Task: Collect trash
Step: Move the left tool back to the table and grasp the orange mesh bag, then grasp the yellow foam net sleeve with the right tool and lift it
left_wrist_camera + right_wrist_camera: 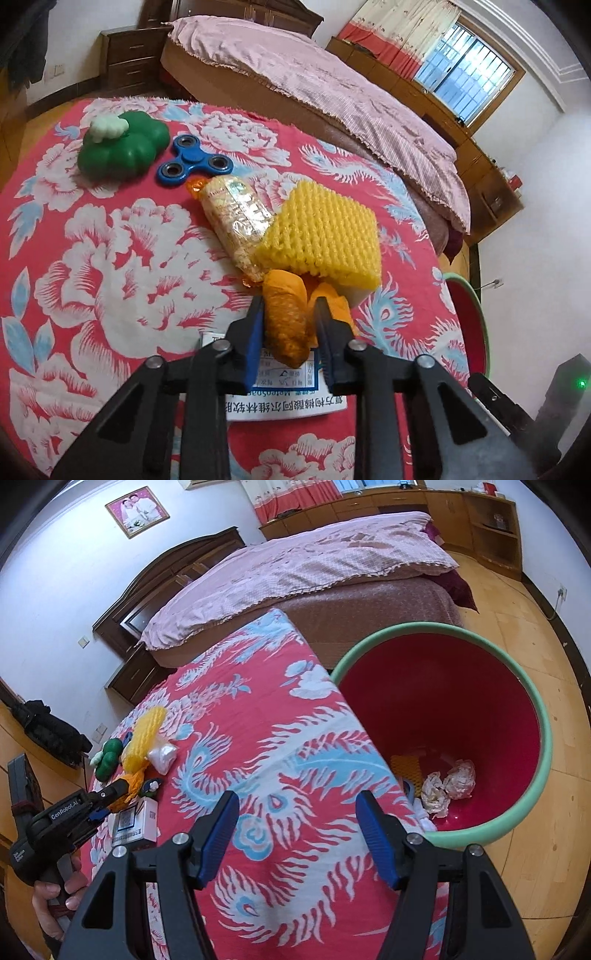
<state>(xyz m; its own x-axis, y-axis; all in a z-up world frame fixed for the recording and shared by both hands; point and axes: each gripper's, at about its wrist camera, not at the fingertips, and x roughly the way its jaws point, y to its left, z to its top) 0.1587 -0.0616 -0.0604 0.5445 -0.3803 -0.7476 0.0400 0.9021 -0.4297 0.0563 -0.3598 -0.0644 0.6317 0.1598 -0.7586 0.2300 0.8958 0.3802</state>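
My left gripper [288,308] is shut on an orange mesh net wrapper [286,325] just above the red floral tablecloth [110,258]; it also shows in the right wrist view [127,784]. Beyond it lie a yellow foam fruit net [325,229] and a clear wrapped snack packet [236,218]. My right gripper [297,812] is open and empty over the table's edge. The red trash bin with a green rim [546,738] stands to its right, with crumpled paper [448,786] inside.
A green toy with a white top [122,147] and a blue fidget spinner [194,162] lie at the table's far side. A white medicine box [288,398] lies under my left gripper. A white crumpled wrapper [162,755] sits by the foam net. A bed [314,565] stands behind.
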